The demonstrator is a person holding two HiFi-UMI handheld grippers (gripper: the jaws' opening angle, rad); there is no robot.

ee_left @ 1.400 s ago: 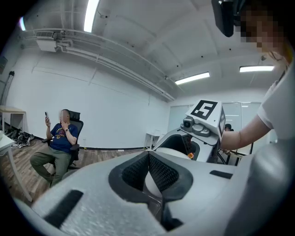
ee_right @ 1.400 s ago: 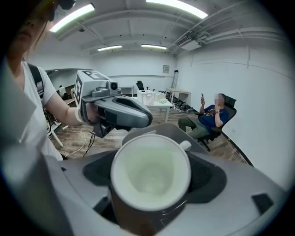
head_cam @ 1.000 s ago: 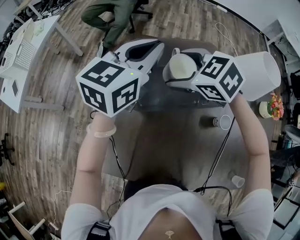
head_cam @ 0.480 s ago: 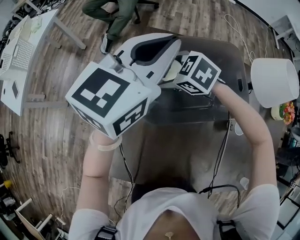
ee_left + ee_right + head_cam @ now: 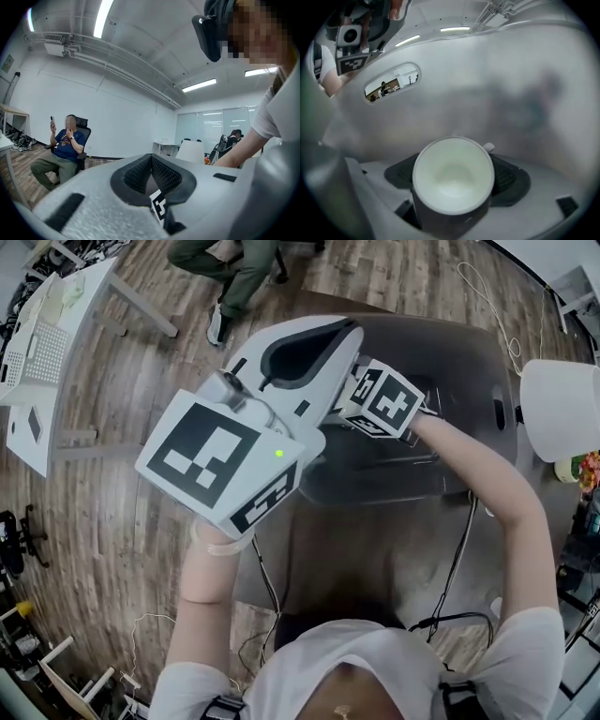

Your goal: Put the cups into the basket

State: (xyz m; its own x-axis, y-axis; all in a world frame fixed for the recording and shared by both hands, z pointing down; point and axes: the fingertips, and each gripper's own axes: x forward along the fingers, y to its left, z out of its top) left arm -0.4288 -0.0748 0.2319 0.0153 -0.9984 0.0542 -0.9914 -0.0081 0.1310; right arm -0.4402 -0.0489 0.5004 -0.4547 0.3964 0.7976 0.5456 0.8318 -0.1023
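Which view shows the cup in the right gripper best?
The right gripper view: the cup, white inside, dark outside, sits mouth-on between the right gripper's jaws. In the head view the left gripper covers it. The left gripper view shows none of it.

White-lined dark cup (image 5: 453, 180); frosted grey basket (image 5: 461, 371)

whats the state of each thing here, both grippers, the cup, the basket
left gripper: shut, empty, held high
right gripper: shut on the cup, down inside the basket
dark cup with white inside: gripped, empty, mouth towards the right gripper's camera
translucent grey plastic basket: right gripper reaching inside it
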